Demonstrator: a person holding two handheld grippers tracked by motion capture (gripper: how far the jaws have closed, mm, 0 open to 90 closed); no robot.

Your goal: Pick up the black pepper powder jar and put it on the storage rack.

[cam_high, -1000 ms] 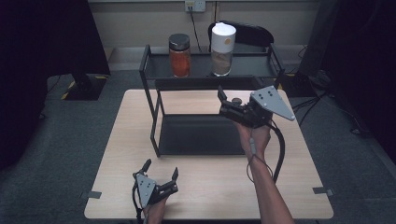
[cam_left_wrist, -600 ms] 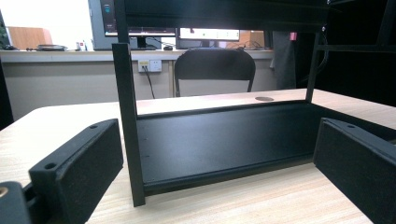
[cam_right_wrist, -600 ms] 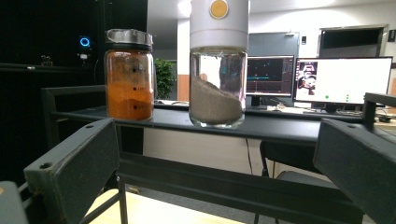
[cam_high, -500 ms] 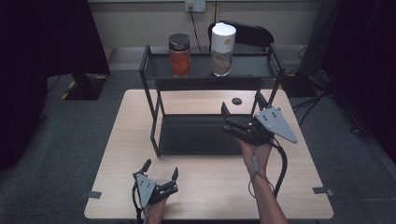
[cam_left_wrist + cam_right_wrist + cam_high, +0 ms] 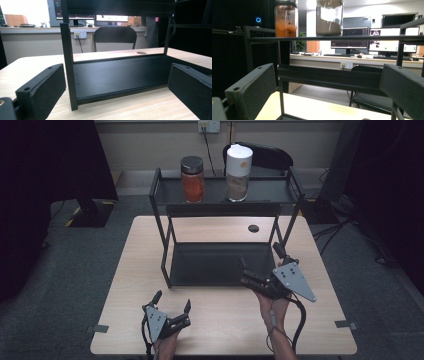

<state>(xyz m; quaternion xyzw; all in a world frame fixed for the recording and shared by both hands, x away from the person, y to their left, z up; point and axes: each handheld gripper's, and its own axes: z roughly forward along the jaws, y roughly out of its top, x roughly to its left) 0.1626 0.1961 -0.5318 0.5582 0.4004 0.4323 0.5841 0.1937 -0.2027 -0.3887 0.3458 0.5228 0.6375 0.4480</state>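
The right tool (image 5: 261,262) hangs with its jaws apart and empty, just above the front right corner of the black rack (image 5: 220,264). Up beyond it, on the rack's top shelf, stand the orange jar (image 5: 192,179) and the white-lidded jar (image 5: 238,173). The left tool (image 5: 172,303) rests on the surface (image 5: 135,270), jaws apart, facing the rack's front left post.

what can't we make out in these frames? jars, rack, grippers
- White-lidded jar: the right gripper view's top edge cuts off its lid; contents just a brownish mass.
- Orange jar: lid likewise cropped there; label too small in the high view.
- Rack: its top shelf runs past the left gripper view's upper edge.
- Left gripper: the table's near edge and frame bottom cut off the holding hand.
- Right gripper: jaws open, empty.
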